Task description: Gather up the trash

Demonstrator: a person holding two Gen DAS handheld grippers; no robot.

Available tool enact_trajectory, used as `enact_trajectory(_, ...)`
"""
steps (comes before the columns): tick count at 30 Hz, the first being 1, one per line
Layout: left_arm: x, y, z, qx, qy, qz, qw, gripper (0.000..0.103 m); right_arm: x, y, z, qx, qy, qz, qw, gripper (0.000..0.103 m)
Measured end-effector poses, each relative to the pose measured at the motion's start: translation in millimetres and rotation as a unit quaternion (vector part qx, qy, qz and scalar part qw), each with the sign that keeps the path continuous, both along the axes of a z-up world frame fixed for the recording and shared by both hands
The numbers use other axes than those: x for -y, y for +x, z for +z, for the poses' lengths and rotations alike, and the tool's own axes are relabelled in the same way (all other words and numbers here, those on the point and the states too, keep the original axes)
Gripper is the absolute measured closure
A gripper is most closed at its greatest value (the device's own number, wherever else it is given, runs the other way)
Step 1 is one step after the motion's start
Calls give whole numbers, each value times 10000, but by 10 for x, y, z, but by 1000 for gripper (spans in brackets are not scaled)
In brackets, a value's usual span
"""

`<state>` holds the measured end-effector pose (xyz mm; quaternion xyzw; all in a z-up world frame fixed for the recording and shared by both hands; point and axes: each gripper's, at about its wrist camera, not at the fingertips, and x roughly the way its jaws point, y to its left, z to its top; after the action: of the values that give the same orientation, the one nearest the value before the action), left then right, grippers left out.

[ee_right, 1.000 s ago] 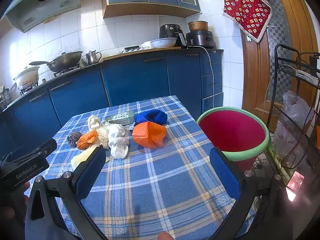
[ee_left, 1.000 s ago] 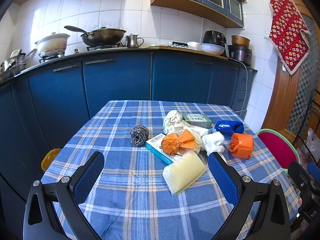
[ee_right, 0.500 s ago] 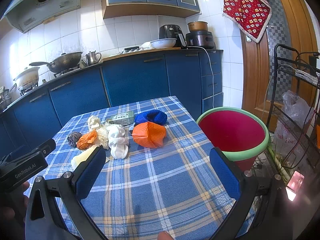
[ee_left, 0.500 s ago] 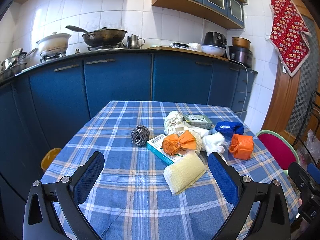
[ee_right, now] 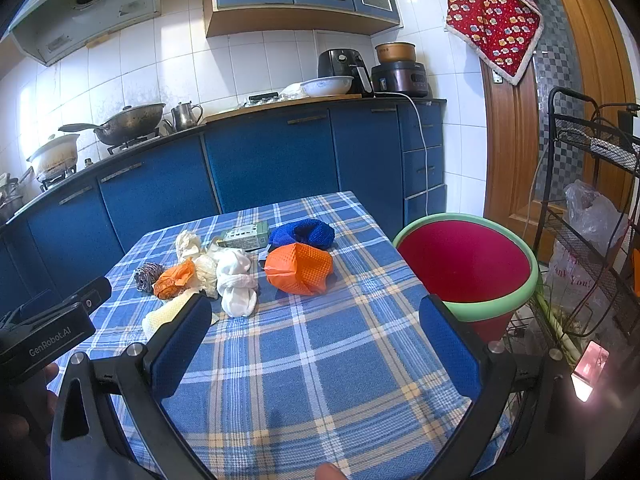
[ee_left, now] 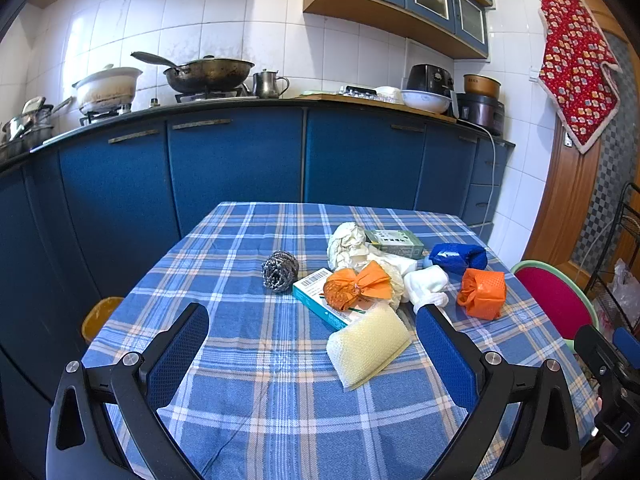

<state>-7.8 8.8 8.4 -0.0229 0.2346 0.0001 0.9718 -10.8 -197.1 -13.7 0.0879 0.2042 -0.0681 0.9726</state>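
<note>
Both the left claw (ee_left: 312, 344) and right claw (ee_right: 316, 332) hang spread wide and empty above the plaid-clothed worktop (ee_right: 320, 360). The trash lies clustered mid-worktop: steel scourer (ee_left: 280, 270), yellow sponge (ee_left: 368, 346), orange net bag (ee_right: 299, 268), near the red bin (ee_right: 466, 264) beside the worktop's edge.

White tiled wall (ee_left: 224, 40), blue cabinets (ee_left: 236, 160), wooden door (ee_right: 516, 152), bright sunlight.

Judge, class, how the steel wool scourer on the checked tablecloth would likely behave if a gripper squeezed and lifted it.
The steel wool scourer is a loose coil of wire, so it probably compresses springily and weighs little. Its rough strands should resist slipping against the pads, and might snag the tablecloth. Being roundish, it could roll a bit if nudged.
</note>
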Motion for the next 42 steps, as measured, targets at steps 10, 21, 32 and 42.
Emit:
enact_trajectory(10, 0, -1, -2, 0, 0, 0, 10000, 0, 0, -2, 1, 2, 3, -2, 10000, 1)
enact_trajectory(21, 5, -2, -8, 5, -2, 1, 10000, 0, 1, -3, -1, -4, 14, -1, 10000, 1)
enact_trajectory(32, -11, 70, -14, -89, 6, 9, 10000, 0, -11, 51, -25, -103, 50, 45, 9999, 1)
enact_trajectory(42, -236, 413, 8, -308, 15, 185, 9994, 0, 71, 356, -22, -250, 140, 113, 9995, 1)
